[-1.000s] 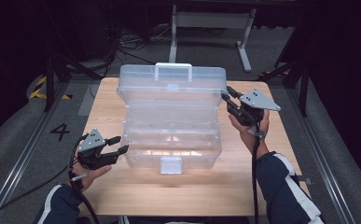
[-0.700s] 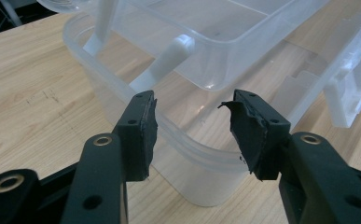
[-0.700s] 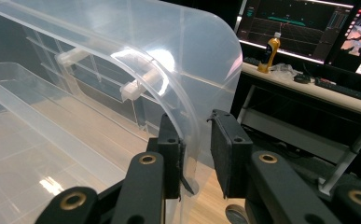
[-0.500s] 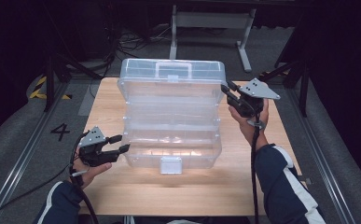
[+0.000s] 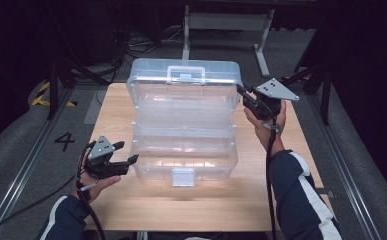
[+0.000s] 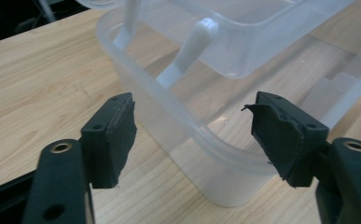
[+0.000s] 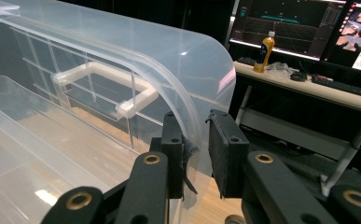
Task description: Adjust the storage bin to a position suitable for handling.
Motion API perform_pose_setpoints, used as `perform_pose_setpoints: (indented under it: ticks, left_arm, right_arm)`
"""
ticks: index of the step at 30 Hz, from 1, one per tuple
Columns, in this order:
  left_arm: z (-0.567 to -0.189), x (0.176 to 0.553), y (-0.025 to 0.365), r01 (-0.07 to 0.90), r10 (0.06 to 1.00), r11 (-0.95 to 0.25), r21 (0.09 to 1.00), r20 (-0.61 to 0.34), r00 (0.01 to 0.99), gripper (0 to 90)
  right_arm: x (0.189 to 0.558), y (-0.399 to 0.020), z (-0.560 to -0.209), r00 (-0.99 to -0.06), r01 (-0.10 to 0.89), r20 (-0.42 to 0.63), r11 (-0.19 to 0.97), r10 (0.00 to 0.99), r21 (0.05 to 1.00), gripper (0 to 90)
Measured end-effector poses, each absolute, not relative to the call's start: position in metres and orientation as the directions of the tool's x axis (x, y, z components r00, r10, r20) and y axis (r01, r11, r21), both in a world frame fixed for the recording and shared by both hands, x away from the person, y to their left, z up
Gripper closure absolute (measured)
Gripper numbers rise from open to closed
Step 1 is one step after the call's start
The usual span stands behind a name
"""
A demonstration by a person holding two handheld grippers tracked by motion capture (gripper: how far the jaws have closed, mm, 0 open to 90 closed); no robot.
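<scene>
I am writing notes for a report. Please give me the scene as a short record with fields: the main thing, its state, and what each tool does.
main thing: clear plastic box on the wooden table
box state: open, lid raised and leaning back, inner tray lifted
left tool: open, the jaws have just been opening; the near corner of the box base sits between them, pads not touching
right tool: closed on the lid's edge, holding it up
background: monitors and an orange bottle on a desk
</scene>
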State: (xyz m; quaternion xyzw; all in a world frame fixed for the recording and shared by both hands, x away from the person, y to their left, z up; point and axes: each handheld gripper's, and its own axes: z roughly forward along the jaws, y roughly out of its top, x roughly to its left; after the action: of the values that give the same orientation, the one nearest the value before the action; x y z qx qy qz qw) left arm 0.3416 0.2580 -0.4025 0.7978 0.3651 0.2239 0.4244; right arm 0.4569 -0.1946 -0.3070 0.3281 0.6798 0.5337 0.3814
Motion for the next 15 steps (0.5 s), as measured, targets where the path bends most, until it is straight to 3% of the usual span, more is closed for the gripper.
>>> perform_pose_setpoints:
  ticks: [5,15]
  left_arm:
    - [-0.399,0.326,0.27,0.373,0.775,-0.373,0.85,0.064,0.629,23.9]
    - [-0.42,0.326,0.278,0.431,0.78,-0.427,0.795,0.083,0.62,22.9]
  right_arm:
    - [0.466,-0.195,-0.304,-0.488,0.04,-0.179,0.227,0.854,0.973,80.8]
    - [0.485,-0.192,-0.301,-0.472,0.067,-0.166,0.223,0.866,0.972,82.8]
